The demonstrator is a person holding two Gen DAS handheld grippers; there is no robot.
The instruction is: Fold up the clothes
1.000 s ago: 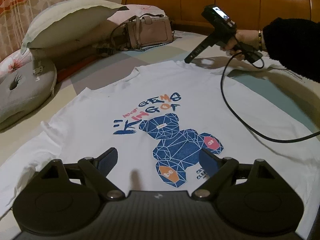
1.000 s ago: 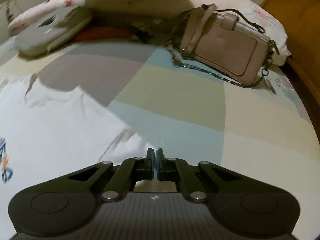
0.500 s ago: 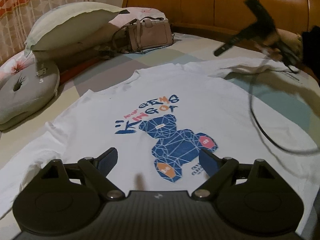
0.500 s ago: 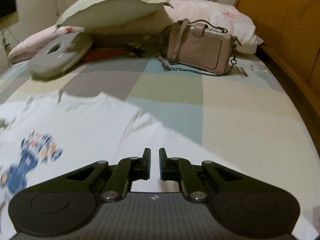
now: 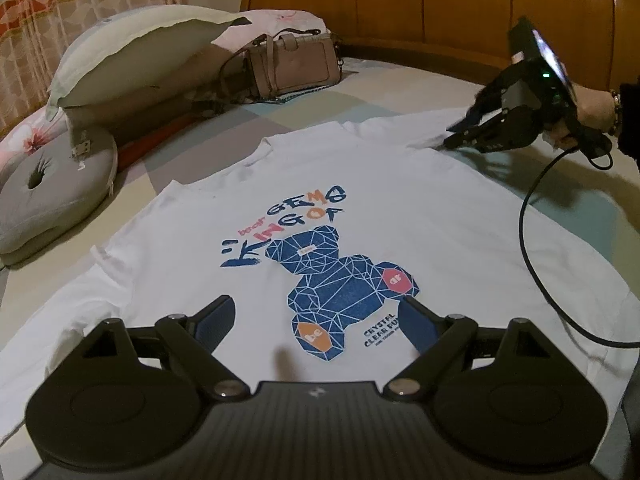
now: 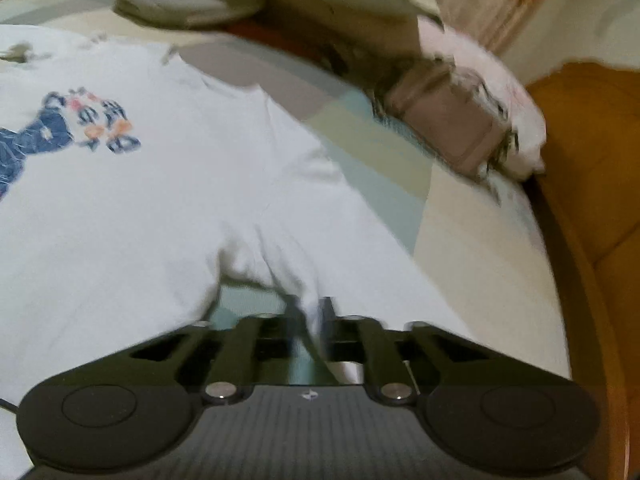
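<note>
A white T-shirt with a blue bear print lies face up and spread flat on the bed. My left gripper hovers open over its lower front, with nothing between the blue pads. At the far right, a hand holds my right gripper, its tips on the shirt's right sleeve. The right wrist view is blurred. There the right gripper has white sleeve cloth pinched between its nearly closed fingers. Creases run out from the grip, and the sleeve edge is lifted a little off the sheet.
A pink handbag, pillows and a grey ring cushion lie at the head of the bed. A wooden headboard runs along the right. A black cable trails across the shirt's right side.
The right gripper dropped from above the bed onto the shirt's right sleeve, and cloth now sits between its fingers. The left gripper stayed open and hardly moved.
</note>
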